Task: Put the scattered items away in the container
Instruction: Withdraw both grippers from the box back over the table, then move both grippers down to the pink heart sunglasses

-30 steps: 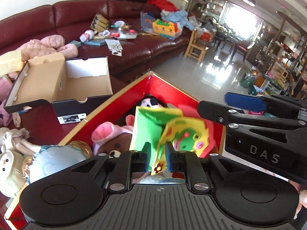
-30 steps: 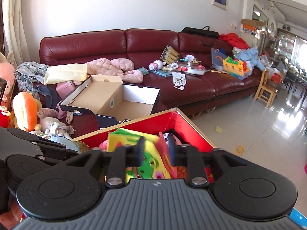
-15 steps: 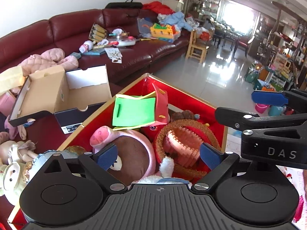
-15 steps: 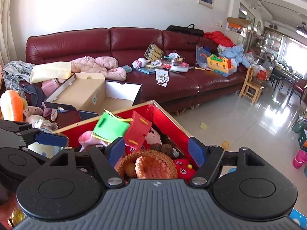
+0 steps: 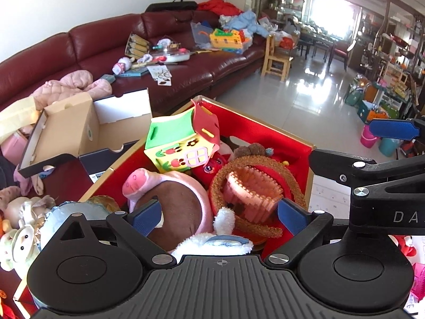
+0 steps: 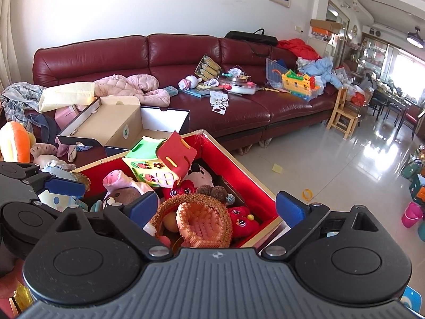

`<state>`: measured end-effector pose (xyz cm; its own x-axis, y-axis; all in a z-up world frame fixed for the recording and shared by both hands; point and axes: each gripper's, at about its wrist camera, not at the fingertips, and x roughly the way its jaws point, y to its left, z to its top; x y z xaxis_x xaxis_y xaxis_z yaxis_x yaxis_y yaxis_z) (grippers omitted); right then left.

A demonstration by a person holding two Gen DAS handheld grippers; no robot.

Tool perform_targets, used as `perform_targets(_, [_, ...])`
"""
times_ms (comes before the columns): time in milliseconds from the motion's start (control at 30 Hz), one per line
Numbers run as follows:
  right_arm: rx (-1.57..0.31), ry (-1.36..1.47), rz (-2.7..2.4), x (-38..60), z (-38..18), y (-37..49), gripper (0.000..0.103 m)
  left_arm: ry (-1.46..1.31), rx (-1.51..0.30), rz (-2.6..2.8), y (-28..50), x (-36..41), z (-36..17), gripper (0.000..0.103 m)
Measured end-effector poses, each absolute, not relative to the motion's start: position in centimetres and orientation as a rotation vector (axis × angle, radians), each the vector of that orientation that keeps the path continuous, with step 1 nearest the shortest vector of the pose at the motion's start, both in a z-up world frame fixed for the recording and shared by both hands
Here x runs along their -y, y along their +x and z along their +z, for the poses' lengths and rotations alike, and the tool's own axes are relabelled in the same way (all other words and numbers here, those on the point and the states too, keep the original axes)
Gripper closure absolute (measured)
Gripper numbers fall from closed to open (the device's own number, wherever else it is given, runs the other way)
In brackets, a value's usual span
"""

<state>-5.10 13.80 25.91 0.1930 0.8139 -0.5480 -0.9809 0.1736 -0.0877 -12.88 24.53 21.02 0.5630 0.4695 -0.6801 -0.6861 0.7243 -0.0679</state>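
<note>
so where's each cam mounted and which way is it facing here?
Left wrist: on the left gripper, looking down past its open jaws into the red toy-filled box; the right gripper shows at right.
Right wrist: on the right gripper, jaws opening with nothing between, facing the same box and the maroon leather sofa.
Shared: box, green-roofed foam toy house, sofa.

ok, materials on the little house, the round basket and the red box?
Toy house: looks like craft foam, matte, flat cut panels slotted together with tabs. Round basket: apparently woven, a coarse glittery brown rim around a pink beaded or plastic-weave inner cup; can't tell which. Red box: likely cardboard, tan edges showing, red lining inside, possibly fabric or paper.
</note>
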Motion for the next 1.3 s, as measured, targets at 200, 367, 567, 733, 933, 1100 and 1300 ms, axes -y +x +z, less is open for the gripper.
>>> perform_targets(200, [-0.413, -0.466, 1.286, -12.2, 25.8, -3.7, 0.006, -0.332, -0.681, 0.639, -11.6, -22.3, 21.5, 0.003])
perform_targets(367, [-0.423, -0.446, 1.214, -9.7, 25.2, -1.1, 0.006, -0.29, -0.699, 0.573, -9.4, -19.3, 21.6, 0.003])
perform_targets(567, [-0.489, -0.402, 1.084, -6.0, 23.6, 3.6, 0.006, -0.232, -0.752, 0.476, -6.2, -15.1, 20.3, 0.003])
perform_targets(733, [-0.557, -0.393, 1.008, -3.4, 21.2, 6.6, 0.006, -0.24, -0.829, 0.41, -3.2, -12.9, 17.5, 0.003])
perform_targets(933, [-0.632, -0.393, 0.96, -2.2, 18.0, 8.9, 0.006, -0.301, -0.938, 0.372, 0.0, -12.0, 12.3, 0.003])
perform_targets(1100, [-0.694, -0.4, 0.957, -2.7, 15.5, 10.1, 0.006, -0.37, -1.021, 0.353, 1.8, -11.9, 6.7, 0.004])
perform_targets(1300, [-0.754, -0.428, 0.984, -4.2, 12.2, 10.8, 0.013, -0.385, -1.013, 0.402, 2.8, -12.8, 1.9, 0.013])
